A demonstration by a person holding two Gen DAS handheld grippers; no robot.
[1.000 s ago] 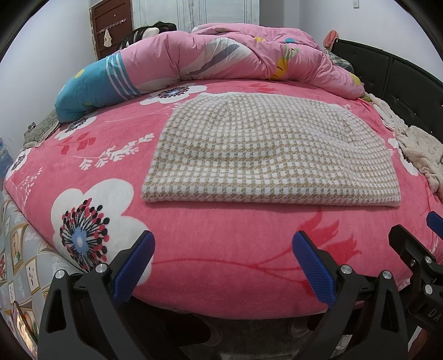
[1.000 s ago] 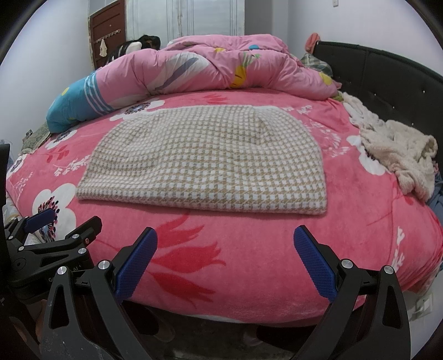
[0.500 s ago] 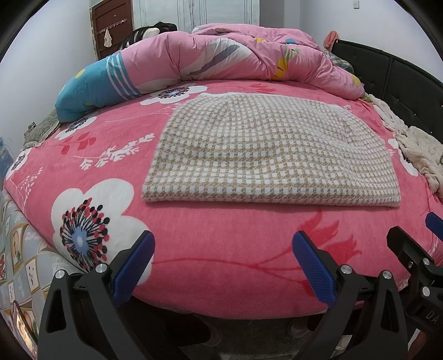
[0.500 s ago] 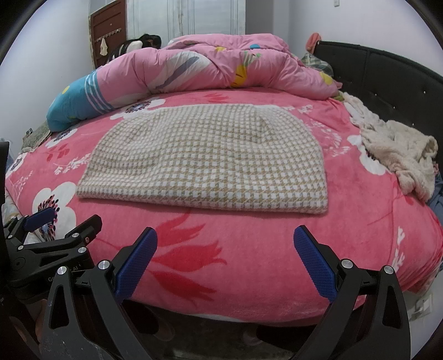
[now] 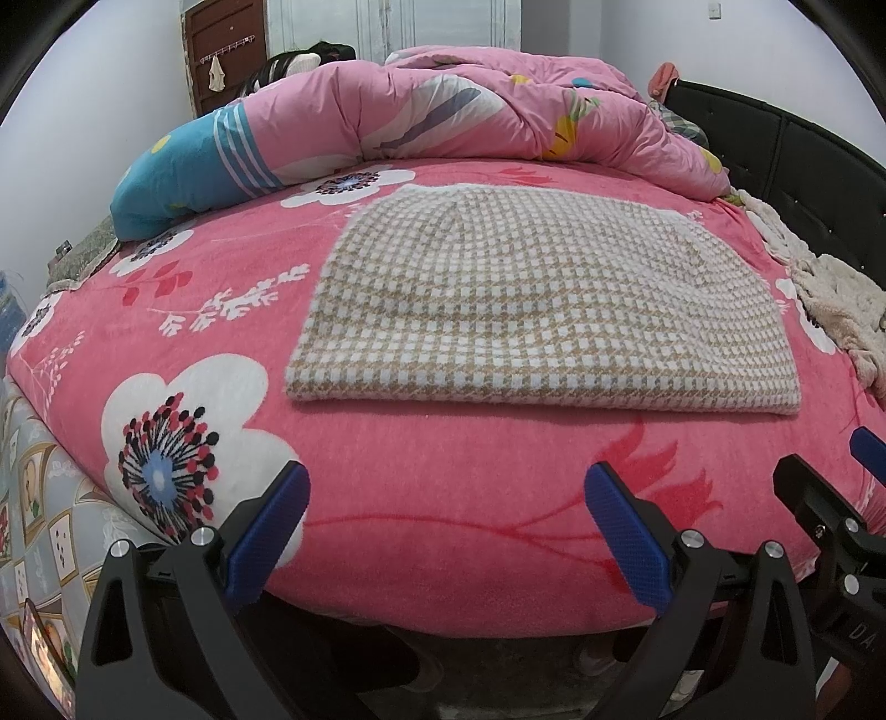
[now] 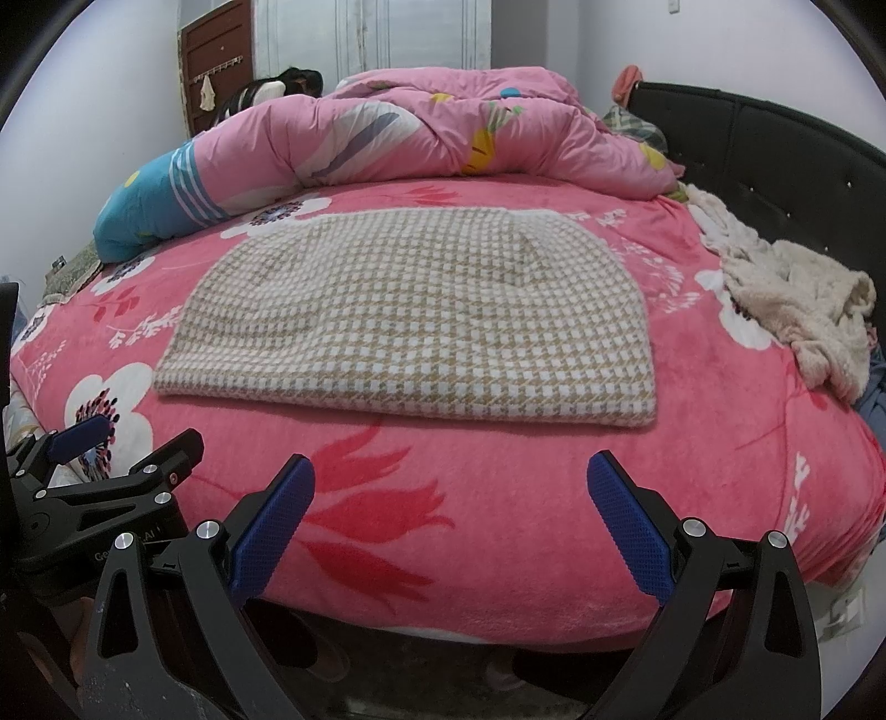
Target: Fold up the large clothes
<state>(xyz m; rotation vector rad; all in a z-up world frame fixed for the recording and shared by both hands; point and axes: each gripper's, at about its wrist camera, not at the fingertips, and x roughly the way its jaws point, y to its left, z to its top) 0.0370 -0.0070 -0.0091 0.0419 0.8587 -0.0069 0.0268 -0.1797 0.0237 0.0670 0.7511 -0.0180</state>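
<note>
A beige and white houndstooth garment [image 5: 531, 299] lies folded flat on the pink floral bed; it also shows in the right wrist view [image 6: 415, 321]. Its near folded edge runs straight across. My left gripper [image 5: 446, 487] is open and empty, hovering at the bed's near edge, short of the garment. My right gripper [image 6: 449, 479] is open and empty too, beside the left one. The right gripper's tip shows at the right edge of the left wrist view [image 5: 819, 509]; the left gripper shows at the left edge of the right wrist view [image 6: 105, 471].
A rolled pink and blue quilt [image 5: 387, 127] lies along the far side of the bed. A cream fleece cloth [image 6: 797, 299] is heaped by the black headboard [image 6: 775, 144] on the right. A brown door [image 5: 221, 50] stands at the back left.
</note>
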